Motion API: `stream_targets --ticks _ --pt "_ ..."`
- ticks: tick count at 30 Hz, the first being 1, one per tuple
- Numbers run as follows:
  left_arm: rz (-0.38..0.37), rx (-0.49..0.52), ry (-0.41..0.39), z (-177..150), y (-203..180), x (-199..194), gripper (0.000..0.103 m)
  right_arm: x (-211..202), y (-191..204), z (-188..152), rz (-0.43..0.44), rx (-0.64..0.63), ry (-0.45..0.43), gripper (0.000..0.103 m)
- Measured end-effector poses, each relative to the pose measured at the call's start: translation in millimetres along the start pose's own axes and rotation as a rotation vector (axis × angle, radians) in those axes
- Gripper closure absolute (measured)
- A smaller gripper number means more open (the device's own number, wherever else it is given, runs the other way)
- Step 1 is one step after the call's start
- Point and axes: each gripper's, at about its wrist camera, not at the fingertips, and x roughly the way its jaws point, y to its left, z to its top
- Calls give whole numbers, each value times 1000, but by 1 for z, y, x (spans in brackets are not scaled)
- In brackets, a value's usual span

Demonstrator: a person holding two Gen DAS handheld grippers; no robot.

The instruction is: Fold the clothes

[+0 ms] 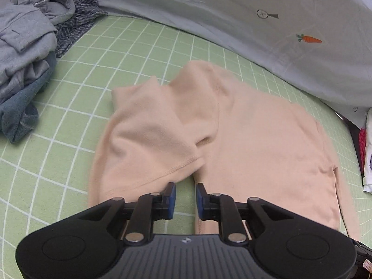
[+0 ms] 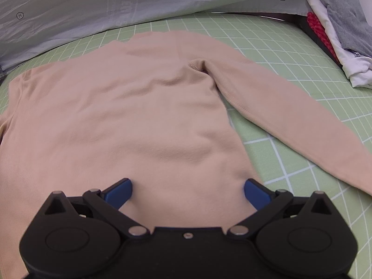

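While the peach long-sleeved top (image 2: 130, 107) lies flat on the green checked sheet (image 2: 290, 53), its body runs away from both cameras toward the pale grey bedding (image 2: 139, 0) at the far edge, so its long axis points straight ahead of the tongs. One sleeve is already doubled over onto the body (image 1: 151, 127), as the left wrist view shows; the other sleeve (image 2: 290, 121) lies out straight, slanting from the shoulder down toward the near right of the right wrist view.

The right gripper (image 2: 188, 191) hangs over the near hem of the body, close to its right side edge, its jaws spread wide with cloth under them and nothing pinched. The outstretched sleeve lies just to its right, well nearer to this hand than to the other. The left gripper (image 1: 185, 197) stands with only a narrow gap between its blue pads (image 1: 171, 197), nothing caught in it; the cuff end of the folded sleeve lies just ahead of its tips, and bare sheet shows through the gap.

By my reading, the straight sleeve is the next part to bring across, and the right hand is the one placed for it: the reach would go rightward and slightly forward, crossing the sleeve's length.

A heap of grey and checked clothes (image 1: 30, 53) sits at the far left, and a smaller stack (image 2: 337, 30) at the far right, both well apart from the top.
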Motion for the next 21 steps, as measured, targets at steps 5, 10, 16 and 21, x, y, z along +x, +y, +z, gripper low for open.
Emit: stream_targets --ticks 5,10,16,21 --pt "-15 -61 -119 2 21 -45 45 0 -1 -2 0 0 -15 0" --pt "67 -145 -163 7 54 -62 45 -1 -1 -2 1 -2 -18 0" --pt "218 13 1 -9 61 -32 48 -1 -2 -2 3 -5 -20 0" --pt "231 35 64 -21 59 -18 48 -1 -3 -2 4 -6 -22 0"
